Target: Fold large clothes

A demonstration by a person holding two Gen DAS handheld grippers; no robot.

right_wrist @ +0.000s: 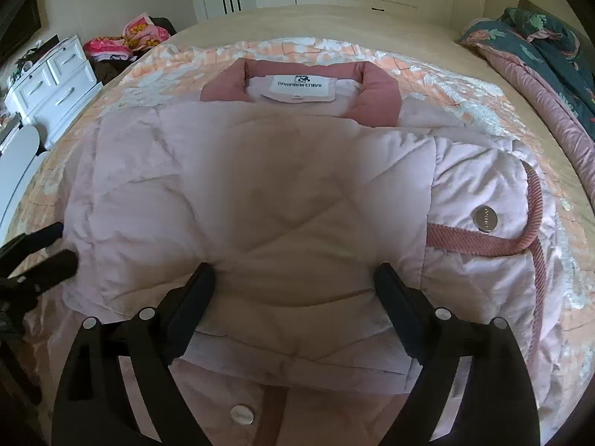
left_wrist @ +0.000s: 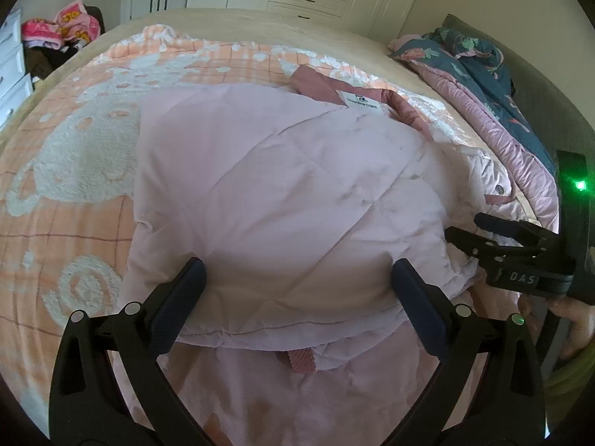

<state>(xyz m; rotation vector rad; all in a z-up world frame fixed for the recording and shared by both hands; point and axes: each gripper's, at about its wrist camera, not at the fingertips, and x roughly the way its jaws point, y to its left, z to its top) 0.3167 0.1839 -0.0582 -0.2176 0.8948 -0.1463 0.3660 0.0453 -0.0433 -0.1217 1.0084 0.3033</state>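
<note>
On the bed (right_wrist: 427, 29), quilted jacket (right_wrist: 297, 193) lies part-folded, both grippers — left (left_wrist: 297, 278), right (right_wrist: 295, 278) — open and empty over it: puffy padding may spring the fold back, or a shallow bite catch only one layer.

Matt quilted jacket (right_wrist: 282, 193), fleecy blanket (left_wrist: 74, 156)

left gripper (left_wrist: 297, 271) fingers apart above pink jacket (left_wrist: 282, 193) | right gripper (left_wrist: 479, 234) beside it
</note>
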